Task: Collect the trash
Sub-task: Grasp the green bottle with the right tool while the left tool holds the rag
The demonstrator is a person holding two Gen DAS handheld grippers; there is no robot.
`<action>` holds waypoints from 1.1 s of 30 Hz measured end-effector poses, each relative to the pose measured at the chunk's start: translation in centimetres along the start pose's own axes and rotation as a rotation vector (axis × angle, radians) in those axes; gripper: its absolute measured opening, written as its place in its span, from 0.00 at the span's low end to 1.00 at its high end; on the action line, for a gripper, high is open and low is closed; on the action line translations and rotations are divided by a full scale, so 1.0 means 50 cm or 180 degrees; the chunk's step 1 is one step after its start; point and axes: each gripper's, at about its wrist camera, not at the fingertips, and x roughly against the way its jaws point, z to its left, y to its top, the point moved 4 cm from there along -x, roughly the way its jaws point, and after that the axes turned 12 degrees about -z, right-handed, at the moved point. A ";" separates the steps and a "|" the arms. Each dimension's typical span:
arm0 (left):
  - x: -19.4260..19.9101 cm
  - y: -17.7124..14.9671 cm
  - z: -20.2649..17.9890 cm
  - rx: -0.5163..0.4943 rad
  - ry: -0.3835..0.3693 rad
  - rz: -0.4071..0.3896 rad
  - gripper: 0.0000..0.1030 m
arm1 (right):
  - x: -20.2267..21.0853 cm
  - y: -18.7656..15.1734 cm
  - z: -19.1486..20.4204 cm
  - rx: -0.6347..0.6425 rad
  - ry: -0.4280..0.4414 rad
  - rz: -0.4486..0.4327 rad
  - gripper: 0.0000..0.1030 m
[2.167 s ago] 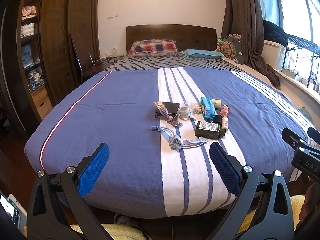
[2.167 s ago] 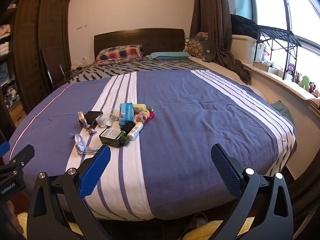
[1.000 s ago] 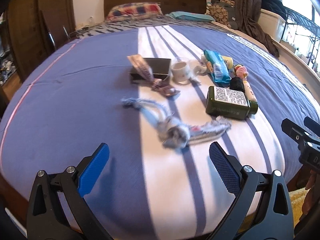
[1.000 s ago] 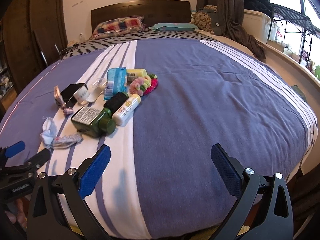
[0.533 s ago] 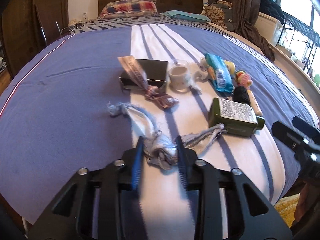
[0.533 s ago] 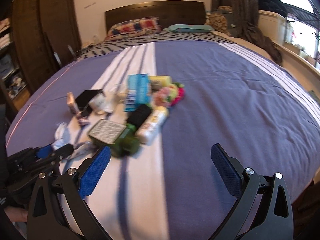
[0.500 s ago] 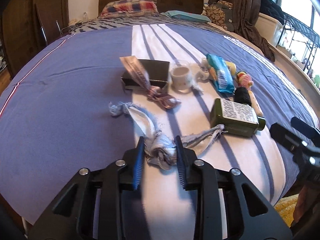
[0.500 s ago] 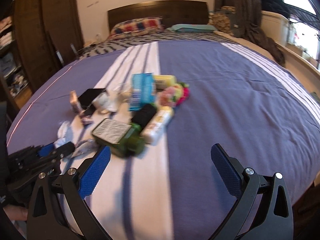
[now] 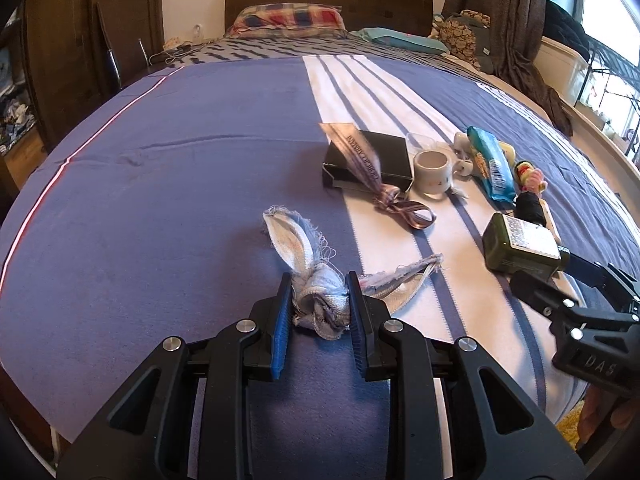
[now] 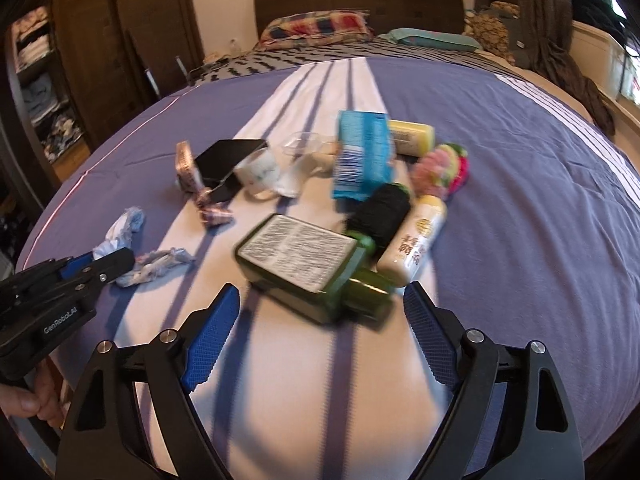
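Your left gripper (image 9: 318, 300) is clamped on the knot of the frayed rag (image 9: 320, 292) near the bed's (image 9: 160, 160) front edge; it looks soft and light, so that bunched middle is your firmest hold. Its tails run across you, one up-left, one right, while your right gripper (image 10: 320, 330) gapes wide at the green bottle (image 10: 308, 268)

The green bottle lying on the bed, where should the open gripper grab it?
Grip the green bottle across its wide flat body, coming from the near, foot-of-bed side where the right gripper sits open. It lies on its side, label up, cap toward the right. The narrow neck would likely slip, and a white tube crowds the far side.
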 end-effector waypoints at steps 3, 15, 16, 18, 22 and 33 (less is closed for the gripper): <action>-0.004 0.001 0.008 0.0034 -0.0033 0.0003 0.24 | -0.008 0.004 0.019 0.0058 0.0106 0.0004 0.77; -0.010 0.006 0.024 0.0067 -0.0017 -0.0021 0.24 | -0.067 0.025 0.048 0.0167 -0.0045 0.0056 0.83; -0.010 0.006 0.023 0.0067 -0.0012 -0.0022 0.24 | -0.071 0.026 0.050 0.0187 -0.0062 0.0059 0.82; -0.008 0.003 0.025 0.0066 -0.0006 -0.0022 0.24 | -0.075 0.027 0.050 0.0210 -0.0066 0.0066 0.78; 0.002 0.004 0.020 0.0059 -0.0013 -0.0044 0.24 | -0.062 0.022 0.049 0.0253 -0.0047 0.0040 0.78; 0.110 -0.025 -0.044 0.0036 -0.0176 -0.0152 0.24 | 0.093 -0.019 -0.002 0.0085 -0.0144 -0.0097 0.78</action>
